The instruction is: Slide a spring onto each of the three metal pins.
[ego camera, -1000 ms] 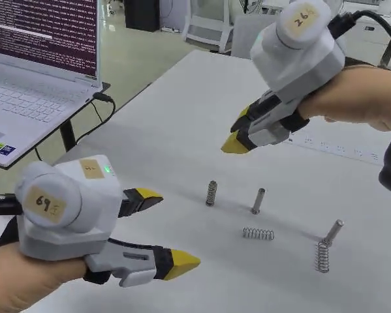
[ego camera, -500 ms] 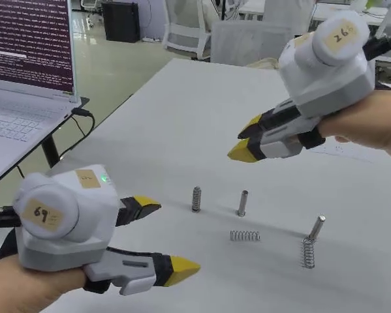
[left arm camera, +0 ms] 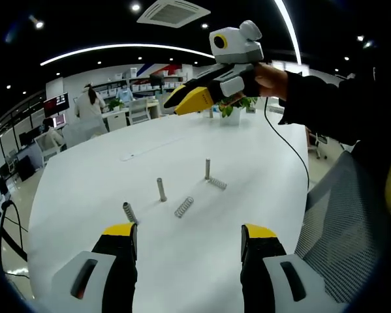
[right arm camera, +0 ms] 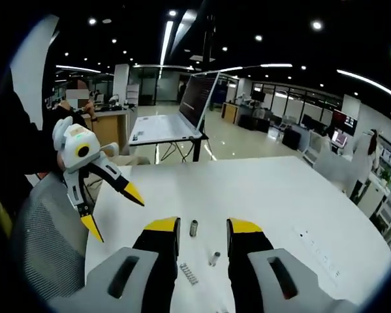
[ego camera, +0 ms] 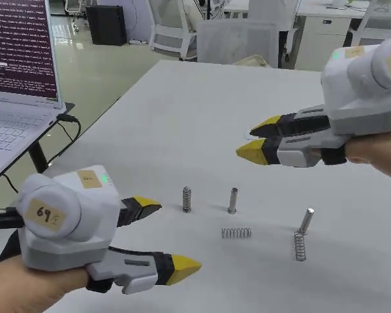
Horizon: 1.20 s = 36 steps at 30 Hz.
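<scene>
Stretching white beneath pins (ego camera: 232, 199) — table (ego camera: 182, 111), chairs (ego camera: 237, 40) beyond

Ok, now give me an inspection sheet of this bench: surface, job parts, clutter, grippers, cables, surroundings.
Surface: white table, carrying the job's parts.
Job's things: three upright pins. The left pin appears to wear a spring, the middle pin is bare, and the right pin is bare with a spring next to it. A loose spring lies flat in front of the middle pin.
Clutter: nothing seen.
Grippers: left gripper open, low at the near edge; right gripper open, raised beyond the pins.
Cables: dark cable at the laptop.
Surroundings: laptop on a stand to the left; office chairs behind.
</scene>
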### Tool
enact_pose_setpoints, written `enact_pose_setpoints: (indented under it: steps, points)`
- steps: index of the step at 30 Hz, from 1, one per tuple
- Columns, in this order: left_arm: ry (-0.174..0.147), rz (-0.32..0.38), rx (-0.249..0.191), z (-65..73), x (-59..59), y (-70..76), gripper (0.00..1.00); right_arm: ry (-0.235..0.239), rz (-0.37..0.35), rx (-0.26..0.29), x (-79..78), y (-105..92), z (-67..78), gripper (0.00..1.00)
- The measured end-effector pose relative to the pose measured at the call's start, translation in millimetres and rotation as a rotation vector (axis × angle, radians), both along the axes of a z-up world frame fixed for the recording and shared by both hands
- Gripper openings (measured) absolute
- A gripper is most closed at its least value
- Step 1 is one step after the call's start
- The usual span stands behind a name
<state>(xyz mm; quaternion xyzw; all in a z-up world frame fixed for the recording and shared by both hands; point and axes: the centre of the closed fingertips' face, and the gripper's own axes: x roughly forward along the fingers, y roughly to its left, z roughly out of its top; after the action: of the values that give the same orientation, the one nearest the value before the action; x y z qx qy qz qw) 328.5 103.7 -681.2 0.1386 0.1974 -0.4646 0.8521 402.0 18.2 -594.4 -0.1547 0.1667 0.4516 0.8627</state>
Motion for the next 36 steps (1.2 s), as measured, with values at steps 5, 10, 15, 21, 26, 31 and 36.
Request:
enact_pose_setpoints:
  steps: [5,10,15,21,26,31,36]
  points:
    - [-0.001,-0.011,0.003,-0.1,0.9,-4.9,0.6,-0.013,-0.027,0.033,-6.8,-9.9,-0.5,0.28]
    - [-0.001,-0.024,0.006,-0.1,4.2,-9.8,0.6,-0.045,-0.067,0.103,-12.0,-20.0,7.2,0.28]
    - [-0.001,-0.037,0.006,-0.3,6.6,-15.6,0.6,-0.054,-0.091,0.18,-17.0,-31.4,12.0,0.3]
    - [0.004,-0.05,0.008,-3.9,9.3,-20.4,0.6,-0.055,-0.116,0.219,-27.5,-43.2,4.0,0.31]
    - [0.009,-0.067,0.018,-7.6,12.1,-26.8,0.59,-0.052,-0.139,0.255,-37.7,-51.2,0.8,0.32]
    - [0.013,-0.076,0.02,-11.0,17.2,-30.2,0.58,-0.06,-0.157,0.277,-47.6,-57.7,-1.0,0.33]
    - [0.028,-0.087,0.027,-18.1,19.6,-33.6,0.57,-0.046,-0.182,0.293,-55.1,-67.0,-8.2,0.33]
